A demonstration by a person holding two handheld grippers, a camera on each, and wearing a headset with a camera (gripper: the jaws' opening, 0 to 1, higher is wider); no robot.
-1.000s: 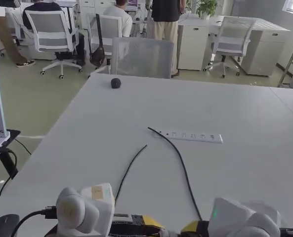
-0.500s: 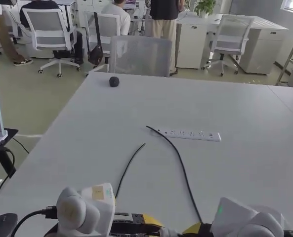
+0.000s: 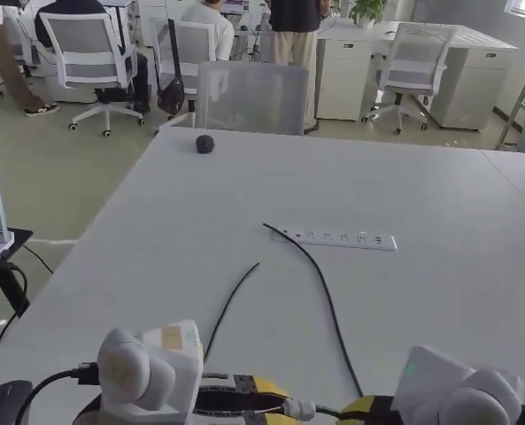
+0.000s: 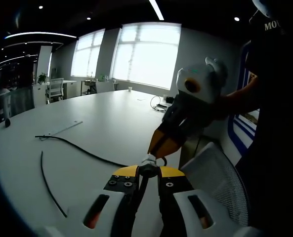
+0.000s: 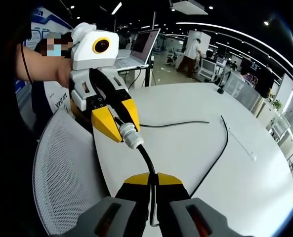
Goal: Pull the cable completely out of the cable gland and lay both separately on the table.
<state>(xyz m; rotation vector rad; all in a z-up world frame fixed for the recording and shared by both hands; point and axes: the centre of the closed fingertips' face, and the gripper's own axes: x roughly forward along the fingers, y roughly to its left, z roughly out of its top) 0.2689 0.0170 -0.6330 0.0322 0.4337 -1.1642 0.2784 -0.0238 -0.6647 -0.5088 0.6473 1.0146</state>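
Note:
A white cable gland [image 3: 297,409] hangs at the table's near edge, with my left gripper [image 3: 275,407] shut on it. Its yellow jaws pinch the gland [image 4: 147,163] in the left gripper view. A black cable [image 3: 320,288] leaves the gland [image 5: 130,137] and passes into my right gripper [image 5: 152,178], which is shut on the cable [image 5: 147,158] a short way from the gland. The cable's long free part curves over the white table [image 3: 156,239] toward the power strip. In the head view my right gripper [image 3: 355,413] sits just right of the gland.
A second, shorter black cable [image 3: 231,301] lies loose left of the long one. A white power strip [image 3: 342,240] and a small dark round object [image 3: 205,143] lie farther back. A grey mesh chair [image 3: 253,97] stands at the far edge, with people and office chairs behind.
The two grippers have drawn apart a little. The white gland and a short stretch of cable now show between their jaws. The head camera shifted slightly.

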